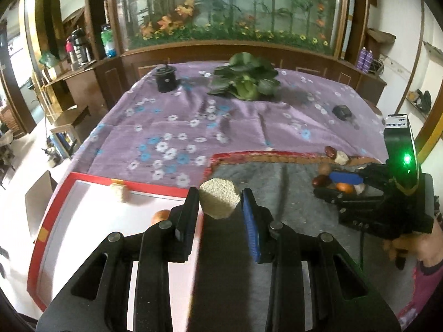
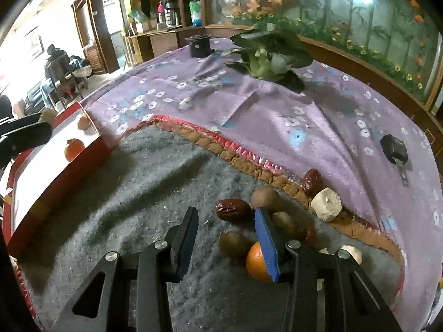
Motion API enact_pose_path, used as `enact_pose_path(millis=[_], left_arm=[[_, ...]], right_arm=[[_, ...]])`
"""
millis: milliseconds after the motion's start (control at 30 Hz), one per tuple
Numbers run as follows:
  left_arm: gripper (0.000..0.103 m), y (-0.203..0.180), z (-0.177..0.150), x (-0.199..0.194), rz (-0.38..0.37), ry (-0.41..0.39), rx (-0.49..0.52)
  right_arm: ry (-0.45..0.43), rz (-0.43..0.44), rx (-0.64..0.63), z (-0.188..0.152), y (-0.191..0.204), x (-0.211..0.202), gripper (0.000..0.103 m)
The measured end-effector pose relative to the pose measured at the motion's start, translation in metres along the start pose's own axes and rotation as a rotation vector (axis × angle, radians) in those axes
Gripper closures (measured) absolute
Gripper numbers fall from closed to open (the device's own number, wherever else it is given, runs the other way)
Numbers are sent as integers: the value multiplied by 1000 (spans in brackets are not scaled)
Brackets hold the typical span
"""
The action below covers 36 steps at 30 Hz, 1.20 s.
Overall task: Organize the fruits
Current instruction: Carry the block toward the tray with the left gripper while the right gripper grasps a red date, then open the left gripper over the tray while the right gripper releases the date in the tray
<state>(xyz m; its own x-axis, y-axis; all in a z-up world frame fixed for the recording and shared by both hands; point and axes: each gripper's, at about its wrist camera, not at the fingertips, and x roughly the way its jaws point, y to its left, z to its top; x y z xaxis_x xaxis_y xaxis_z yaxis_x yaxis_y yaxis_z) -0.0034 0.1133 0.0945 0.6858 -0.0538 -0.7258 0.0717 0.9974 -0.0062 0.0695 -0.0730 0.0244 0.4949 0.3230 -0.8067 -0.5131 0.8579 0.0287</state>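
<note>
The left tongs gripped a beige block above the grey mat, beside the red-rimmed tray, where an orange fruit sat half hidden behind one finger. The right tongs stood open and empty over the mat; the blue finger covered part of an orange, possibly touching it, among red dates and brown fruits.

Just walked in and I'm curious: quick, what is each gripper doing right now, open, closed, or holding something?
Left gripper: closed on a pale, grainy block.
Right gripper: open, holding nothing, over the fruit pile by the orange.
</note>
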Motion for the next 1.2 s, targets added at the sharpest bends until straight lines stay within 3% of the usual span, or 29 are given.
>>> enact_pose_path(millis=[200,267,333,533,833,1033,1200], left_arm=[[73,17,-6,3,11,10,-35],[73,21,-8,4,17,16,-43],[73,25,-11,2,24,19,-54],[73,41,-19,-9,57,14,-85],[73,93,-39,-30,124,28,-193],[73,119,-52,-23,112,67,-243],[73,130,-56,-8,111,100,-263]], right_arm=[[27,-31,11,8,-3,15,60],[41,-45,-18,9,1,18,75],[44,-42,-18,9,2,18,75],[-34,10,-21,2,20,-14,75],[-168,193,-108,5,104,-61,76],[-151,289,-167,14,167,-44,76],[-121,310,-194,26,196,-22,76]])
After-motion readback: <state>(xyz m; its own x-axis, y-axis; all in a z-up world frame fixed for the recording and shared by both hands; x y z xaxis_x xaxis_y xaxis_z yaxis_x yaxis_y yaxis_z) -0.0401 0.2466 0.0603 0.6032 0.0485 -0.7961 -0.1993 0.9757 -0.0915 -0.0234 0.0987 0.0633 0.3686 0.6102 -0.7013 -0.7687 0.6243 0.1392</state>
